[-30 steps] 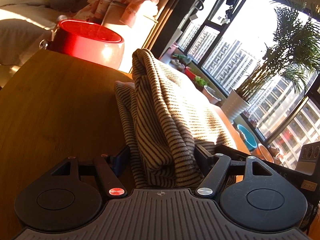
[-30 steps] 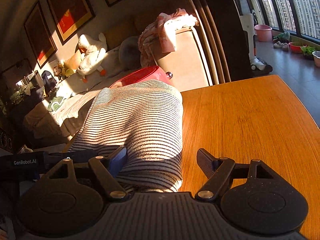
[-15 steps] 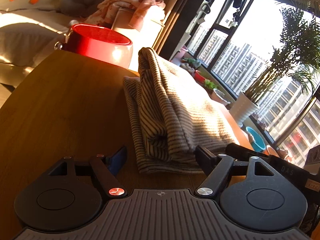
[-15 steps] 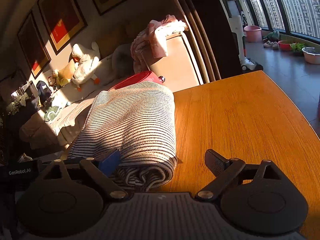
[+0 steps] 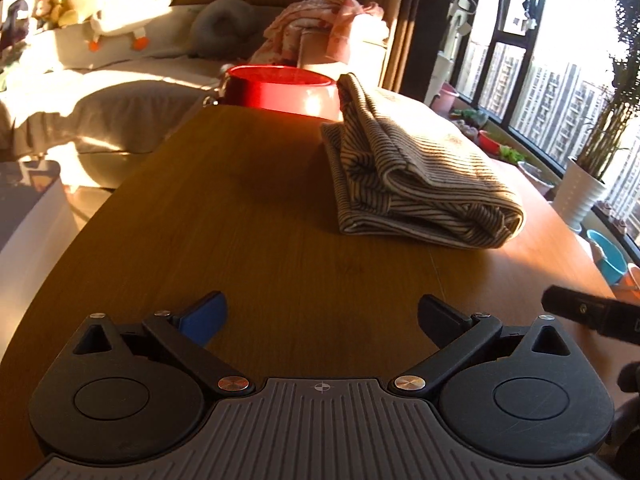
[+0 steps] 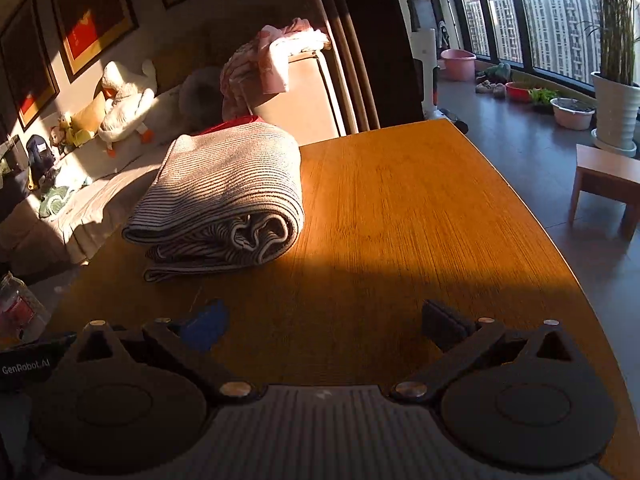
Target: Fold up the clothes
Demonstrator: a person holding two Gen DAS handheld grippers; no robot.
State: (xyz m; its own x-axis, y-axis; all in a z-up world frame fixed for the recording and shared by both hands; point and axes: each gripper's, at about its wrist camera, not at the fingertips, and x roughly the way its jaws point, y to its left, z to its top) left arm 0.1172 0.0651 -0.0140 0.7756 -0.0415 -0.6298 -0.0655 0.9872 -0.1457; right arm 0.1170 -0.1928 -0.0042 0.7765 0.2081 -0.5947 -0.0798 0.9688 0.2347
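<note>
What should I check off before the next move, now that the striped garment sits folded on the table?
1. Left hand-held gripper clear of cloth: ok, jaws opening with nothing between them.
2. Right hand-held gripper clear of cloth: ok, jaws opening, also with nothing between them.
3. Striped garment folded into a bundle: ok, layers stacked, edges slightly uneven.
4. Bundle fully on the wooden table: ok, though near its far edge.
5. Red basin behind the bundle, touching it or not: cannot tell.
6. Another garment ready on the table: not ok, none visible.
</note>
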